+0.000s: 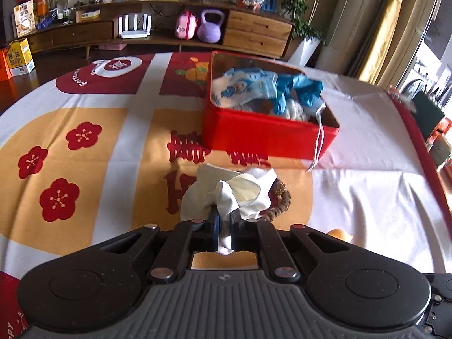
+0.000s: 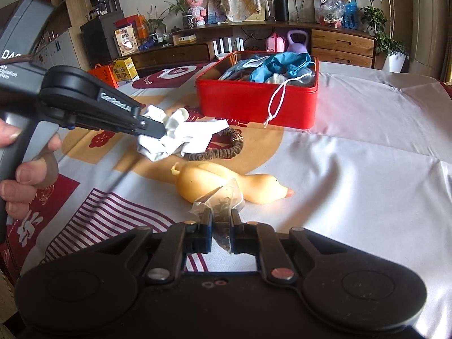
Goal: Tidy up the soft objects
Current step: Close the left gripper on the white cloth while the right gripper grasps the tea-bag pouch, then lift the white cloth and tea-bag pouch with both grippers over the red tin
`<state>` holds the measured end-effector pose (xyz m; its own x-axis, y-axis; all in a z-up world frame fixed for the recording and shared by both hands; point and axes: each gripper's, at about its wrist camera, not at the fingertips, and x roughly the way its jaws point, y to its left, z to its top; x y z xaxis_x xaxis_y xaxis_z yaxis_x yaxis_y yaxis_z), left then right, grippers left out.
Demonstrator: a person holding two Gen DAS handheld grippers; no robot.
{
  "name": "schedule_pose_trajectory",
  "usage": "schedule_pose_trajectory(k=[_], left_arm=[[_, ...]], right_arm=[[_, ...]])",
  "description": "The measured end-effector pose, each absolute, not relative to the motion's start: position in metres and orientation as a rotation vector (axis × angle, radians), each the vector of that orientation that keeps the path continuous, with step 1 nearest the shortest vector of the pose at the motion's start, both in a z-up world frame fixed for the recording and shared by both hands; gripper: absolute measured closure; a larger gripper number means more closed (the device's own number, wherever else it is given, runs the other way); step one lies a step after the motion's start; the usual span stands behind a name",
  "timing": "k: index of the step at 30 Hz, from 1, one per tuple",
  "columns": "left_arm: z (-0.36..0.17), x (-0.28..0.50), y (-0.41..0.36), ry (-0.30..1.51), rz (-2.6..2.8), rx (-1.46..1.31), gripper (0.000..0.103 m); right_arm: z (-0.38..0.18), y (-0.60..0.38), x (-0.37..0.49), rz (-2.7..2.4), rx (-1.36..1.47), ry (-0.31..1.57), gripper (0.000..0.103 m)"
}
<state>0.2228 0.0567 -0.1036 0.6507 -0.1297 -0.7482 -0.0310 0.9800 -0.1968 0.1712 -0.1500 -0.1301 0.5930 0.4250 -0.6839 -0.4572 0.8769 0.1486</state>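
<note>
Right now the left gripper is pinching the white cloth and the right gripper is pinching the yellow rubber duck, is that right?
Not quite. The right gripper is pinching a small clear bag of dark bits, not the yellow rubber duck, which lies on the tablecloth just behind it, as the right wrist view shows. The left gripper does pinch the white cloth.

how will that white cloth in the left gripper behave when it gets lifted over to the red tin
Probably floppy: the white cloth already bunches and droops around the left gripper. Likely light, given its thin folds. A trailing corner lying over the brown hair band might drag it along towards the red tin.
</note>
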Motion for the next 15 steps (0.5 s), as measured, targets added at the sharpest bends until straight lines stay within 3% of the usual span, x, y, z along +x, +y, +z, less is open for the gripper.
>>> schedule_pose_trajectory(k=[15], left_arm=[[-0.052, 0.202, 0.069, 0.789, -0.077, -0.21, 0.096]], right_arm=[[-0.089, -0.176, 0.165, 0.523, 0.022, 0.746, 0.092]])
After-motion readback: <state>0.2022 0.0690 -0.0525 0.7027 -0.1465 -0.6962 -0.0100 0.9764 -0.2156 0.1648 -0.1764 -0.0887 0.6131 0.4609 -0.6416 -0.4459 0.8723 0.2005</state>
